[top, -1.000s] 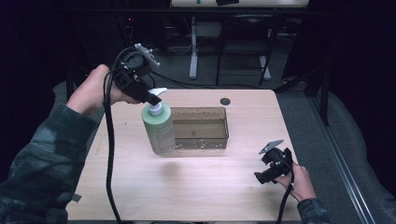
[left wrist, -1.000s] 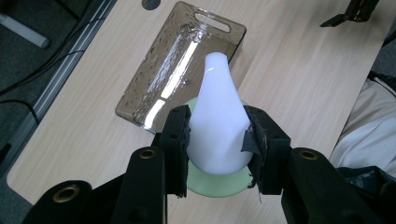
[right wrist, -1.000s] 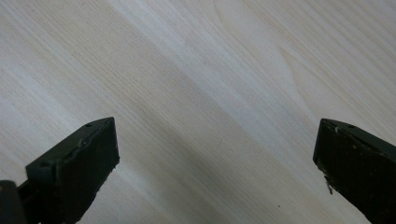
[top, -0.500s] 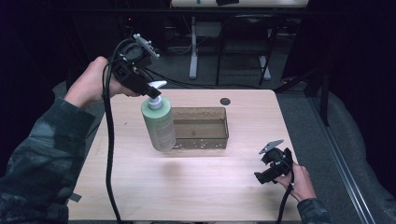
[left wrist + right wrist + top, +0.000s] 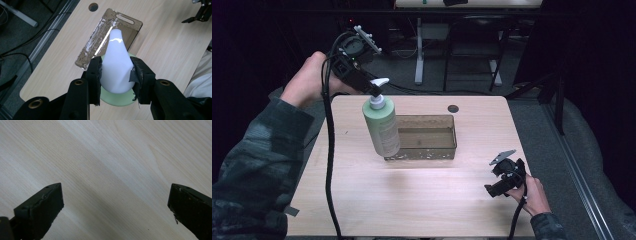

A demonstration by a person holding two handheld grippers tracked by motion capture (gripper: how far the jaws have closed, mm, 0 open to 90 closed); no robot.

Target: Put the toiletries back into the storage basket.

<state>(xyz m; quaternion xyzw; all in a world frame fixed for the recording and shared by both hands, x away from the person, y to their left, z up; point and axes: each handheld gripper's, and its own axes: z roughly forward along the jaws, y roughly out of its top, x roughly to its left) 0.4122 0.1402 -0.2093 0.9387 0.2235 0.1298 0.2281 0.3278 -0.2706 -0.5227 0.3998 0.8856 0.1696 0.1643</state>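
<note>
Carrying the green pump bottle (image 5: 382,127) by its white pump head (image 5: 116,66) clamped in the left gripper (image 5: 116,75), lower it upright into the clear bin (image 5: 432,136) while the right gripper (image 5: 504,179) idles with jaws spread wide.

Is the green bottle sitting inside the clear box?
No: the green bottle hangs tilted from the left hand-held gripper, which grips its white pump top, in front of the clear box.

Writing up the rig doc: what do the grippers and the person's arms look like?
Both the left gripper and right gripper are black with two blocky jaws, worn pads, brass-ringed holes, a thick black cable and a grey plate. The sleeves are dark camouflage.
</note>
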